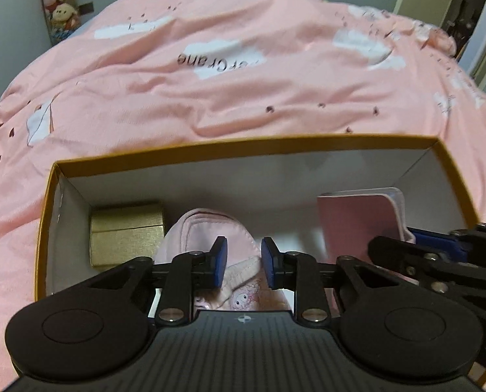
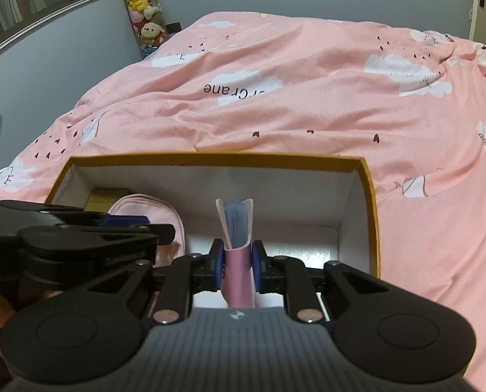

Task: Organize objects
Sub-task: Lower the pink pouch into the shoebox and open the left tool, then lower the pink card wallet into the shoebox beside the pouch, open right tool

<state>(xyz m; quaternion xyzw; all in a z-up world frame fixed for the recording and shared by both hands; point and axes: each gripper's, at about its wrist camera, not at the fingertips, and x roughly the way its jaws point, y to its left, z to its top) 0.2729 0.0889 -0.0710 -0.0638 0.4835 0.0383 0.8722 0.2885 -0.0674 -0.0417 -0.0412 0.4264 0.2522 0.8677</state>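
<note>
On the pink bed (image 1: 210, 104), my box (image 1: 243, 142) holds a gold case (image 1: 125, 232) at its left wall. Pink pouch (image 1: 210, 228) lies under my left gripper (image 1: 243, 261), jaws apart, empty. My right gripper (image 2: 238, 261) clamps the notebook (image 2: 238, 274) upright mid-box.

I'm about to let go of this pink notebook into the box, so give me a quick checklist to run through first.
1. Right gripper clamped on the pink notebook: ok.
2. Notebook inside the box walls, standing on edge: ok.
3. Free floor to the notebook's right for it to lie flat: ok.
4. Left gripper empty, jaws slightly apart above the pink pouch: ok.
5. Left gripper clear of the notebook's fall: cannot tell, it sits close beside.
6. Gold box tucked in the left corner, out of the way: ok.
</note>
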